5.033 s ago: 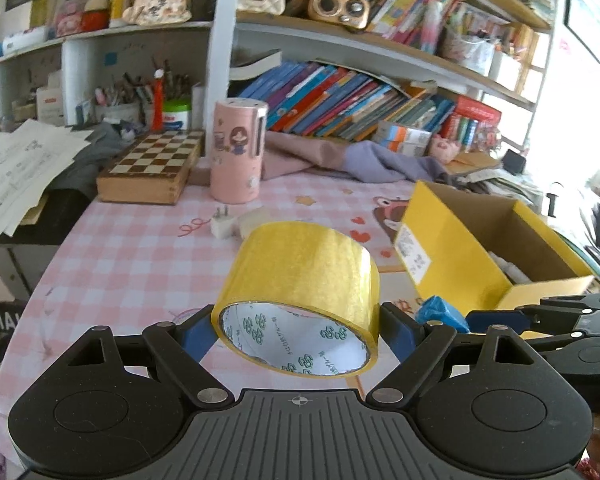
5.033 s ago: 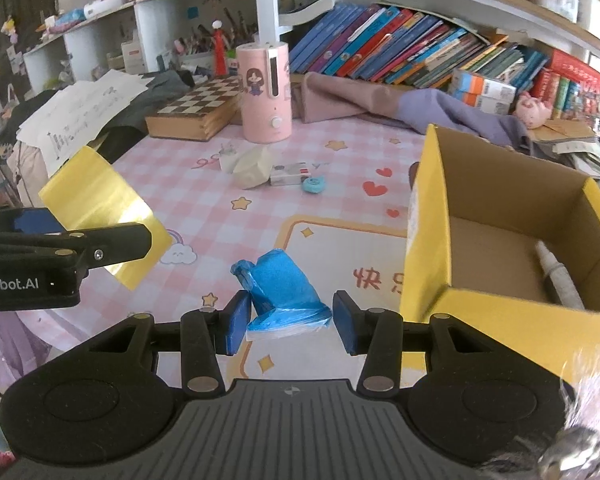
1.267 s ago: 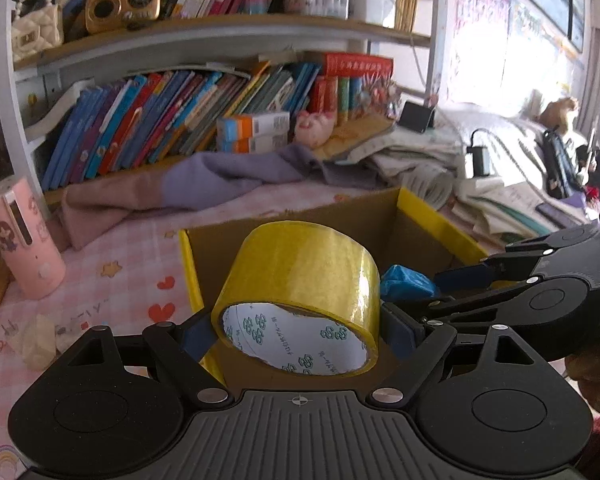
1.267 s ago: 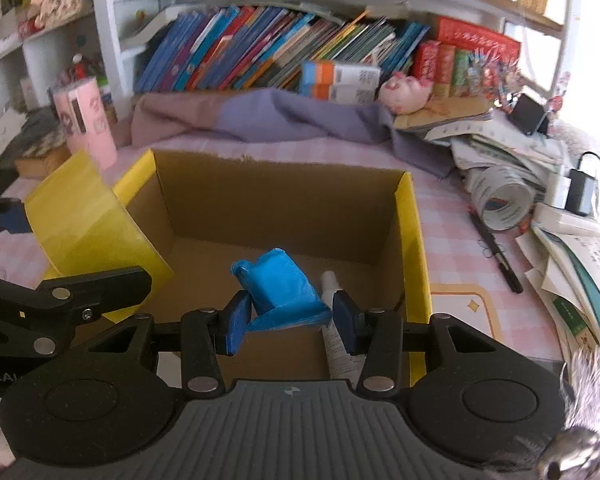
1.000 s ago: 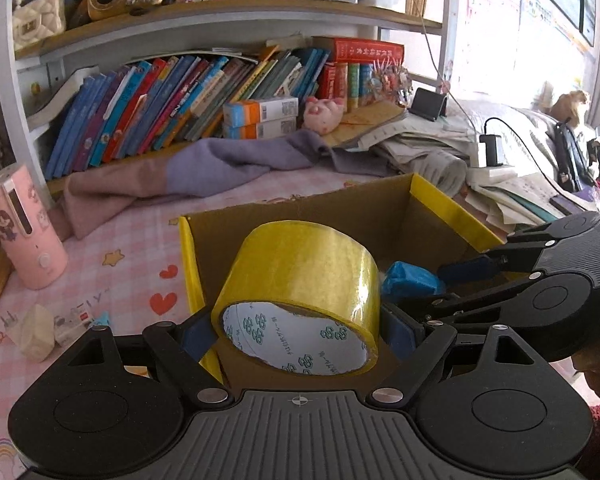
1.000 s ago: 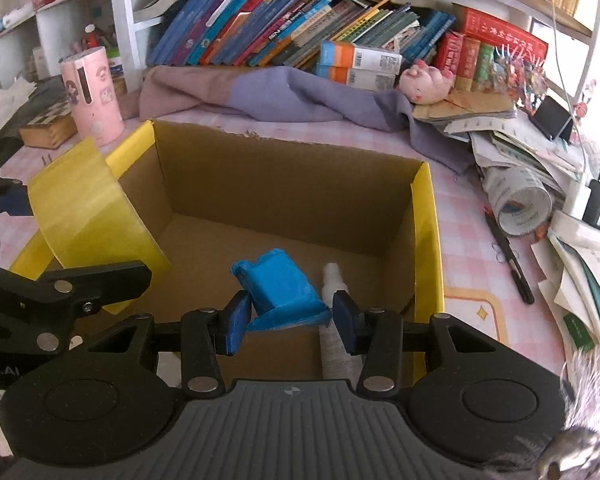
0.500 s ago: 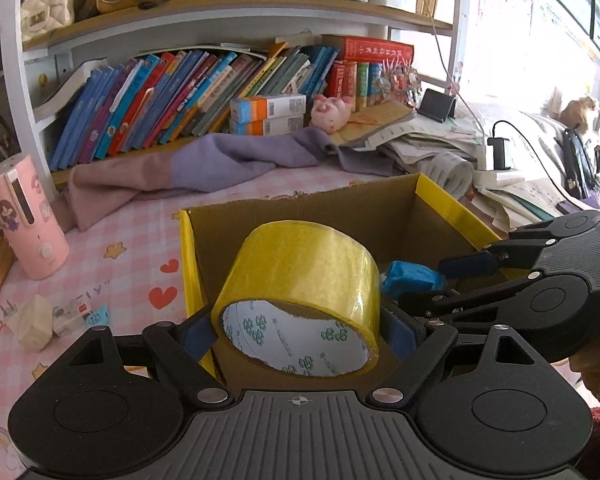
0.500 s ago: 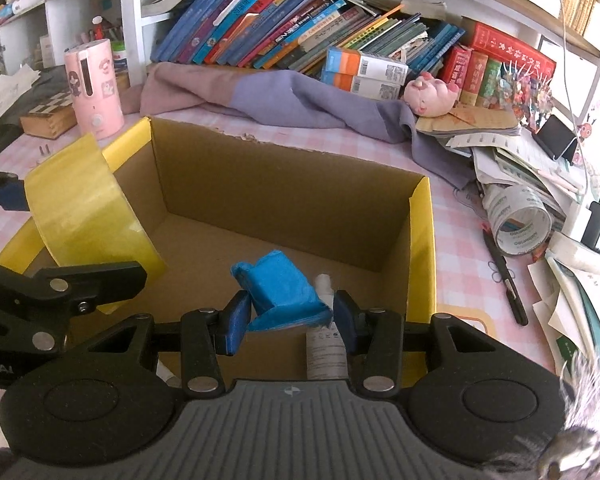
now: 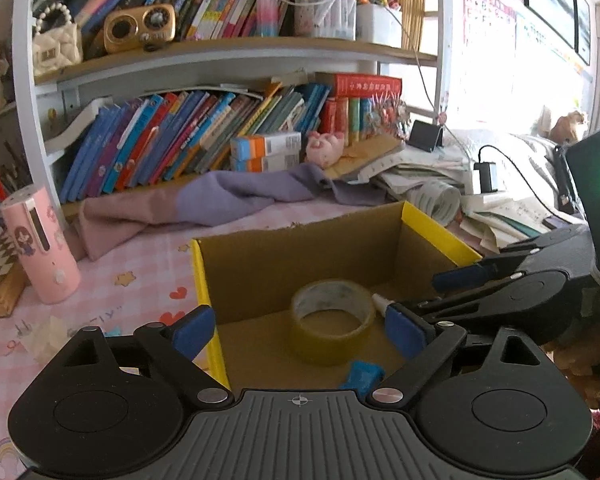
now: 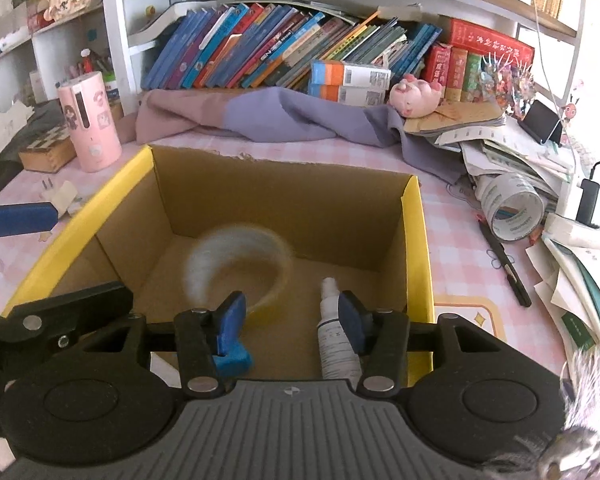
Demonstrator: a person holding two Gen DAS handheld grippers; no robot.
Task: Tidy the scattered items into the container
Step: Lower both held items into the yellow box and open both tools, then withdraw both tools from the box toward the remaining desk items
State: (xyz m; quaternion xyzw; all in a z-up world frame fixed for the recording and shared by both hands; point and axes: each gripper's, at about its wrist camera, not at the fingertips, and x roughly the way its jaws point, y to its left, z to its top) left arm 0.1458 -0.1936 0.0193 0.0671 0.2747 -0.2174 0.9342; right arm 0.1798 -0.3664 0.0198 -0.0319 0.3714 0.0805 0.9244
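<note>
The yellow cardboard box [image 9: 440, 228] [image 10: 416, 248] stands open below both grippers. The yellow tape roll [image 9: 332, 320] lies inside on its floor; in the right wrist view it [image 10: 240, 268] is motion-blurred. The blue crumpled item [image 9: 362, 374] [image 10: 232, 360] lies in the box near its front. A white spray bottle [image 10: 334, 332] lies along the right side. My left gripper [image 9: 296, 328] is open and empty above the box. My right gripper [image 10: 290, 316] is open and empty above the box, and it shows at the right of the left wrist view [image 9: 460, 280].
A pink cylinder [image 9: 40, 248] [image 10: 90, 132], a chessboard box [image 10: 46, 148], a white plug and small scraps [image 10: 62, 196] sit on the pink table to the left. Purple cloth [image 10: 280, 120], books, a white tape roll [image 10: 512, 208], a pen and paper piles lie behind and right.
Both grippers have opened. The tape roll has dropped from the left gripper into the box, and the blue item has dropped from the right gripper into the box.
</note>
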